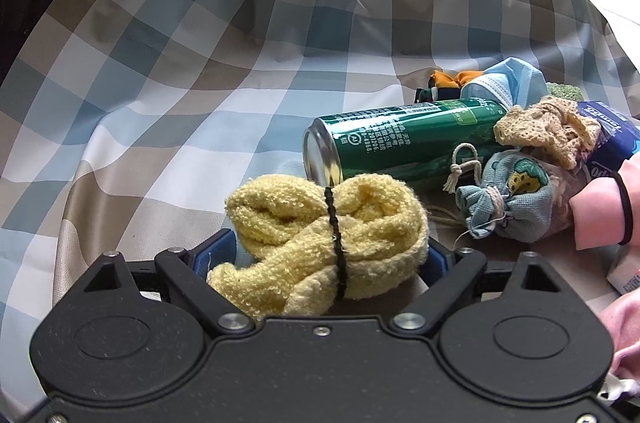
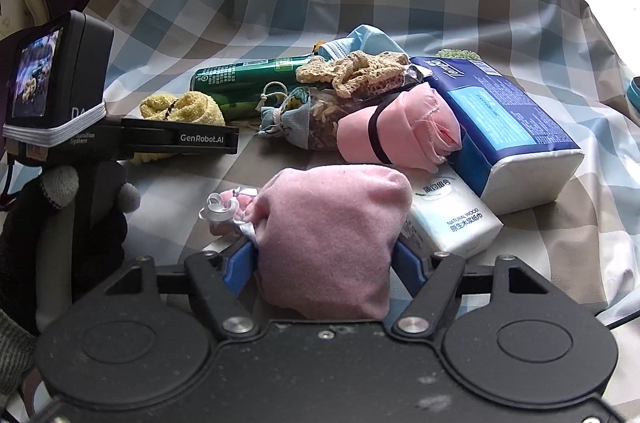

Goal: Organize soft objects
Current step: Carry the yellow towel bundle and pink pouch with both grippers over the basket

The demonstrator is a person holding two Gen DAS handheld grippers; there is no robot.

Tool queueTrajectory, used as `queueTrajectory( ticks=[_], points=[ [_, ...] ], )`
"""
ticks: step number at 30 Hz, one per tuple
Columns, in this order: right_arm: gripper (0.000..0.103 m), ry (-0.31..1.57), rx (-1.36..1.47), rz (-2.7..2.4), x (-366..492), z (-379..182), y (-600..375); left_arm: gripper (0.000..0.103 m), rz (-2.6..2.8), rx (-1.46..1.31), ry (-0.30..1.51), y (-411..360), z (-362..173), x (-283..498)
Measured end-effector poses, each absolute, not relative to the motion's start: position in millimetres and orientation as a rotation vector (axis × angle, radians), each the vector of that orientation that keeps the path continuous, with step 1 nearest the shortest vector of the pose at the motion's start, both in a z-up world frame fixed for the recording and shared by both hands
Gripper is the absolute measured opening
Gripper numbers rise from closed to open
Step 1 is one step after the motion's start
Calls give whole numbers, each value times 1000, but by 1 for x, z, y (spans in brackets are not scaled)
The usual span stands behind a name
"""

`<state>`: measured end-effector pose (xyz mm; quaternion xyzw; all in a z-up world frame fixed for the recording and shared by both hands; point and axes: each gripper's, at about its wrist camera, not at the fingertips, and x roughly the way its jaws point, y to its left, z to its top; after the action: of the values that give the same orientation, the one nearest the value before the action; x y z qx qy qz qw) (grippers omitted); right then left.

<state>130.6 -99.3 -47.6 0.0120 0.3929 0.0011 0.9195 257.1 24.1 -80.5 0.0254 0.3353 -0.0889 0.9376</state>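
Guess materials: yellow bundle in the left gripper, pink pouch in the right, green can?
Yellow bundle: looped terry or chenille, matte and fuzzy.
Pink pouch: probably felt or fleece, matte with a fine nap.
Green can: likely aluminium, glossy print and bare shiny end.

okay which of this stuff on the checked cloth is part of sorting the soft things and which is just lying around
Soft things to sort: yellow towel bundle in left gripper, pink pouch in right gripper, pink rolled cloth, lace doily, blue face mask.

Lying about: green can, tissue packs.
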Motion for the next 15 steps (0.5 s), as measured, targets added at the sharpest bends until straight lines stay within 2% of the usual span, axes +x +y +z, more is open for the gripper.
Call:
queueTrajectory(
  ticks=[3,10,11,15],
  points=[
    [84,802,10,1,135,-49,-94,75,-196,56,674,23,-79,255],
    [88,799,-26,8,138,-55,-86,66,-208,67,662,22,-78,252],
    [87,799,-26,7,138,-56,-86,65,-209,66,662,22,-77,251],
    [69,799,-23,13,138,-57,-90,63,-227,63,667,22,-73,248]
  ],
)
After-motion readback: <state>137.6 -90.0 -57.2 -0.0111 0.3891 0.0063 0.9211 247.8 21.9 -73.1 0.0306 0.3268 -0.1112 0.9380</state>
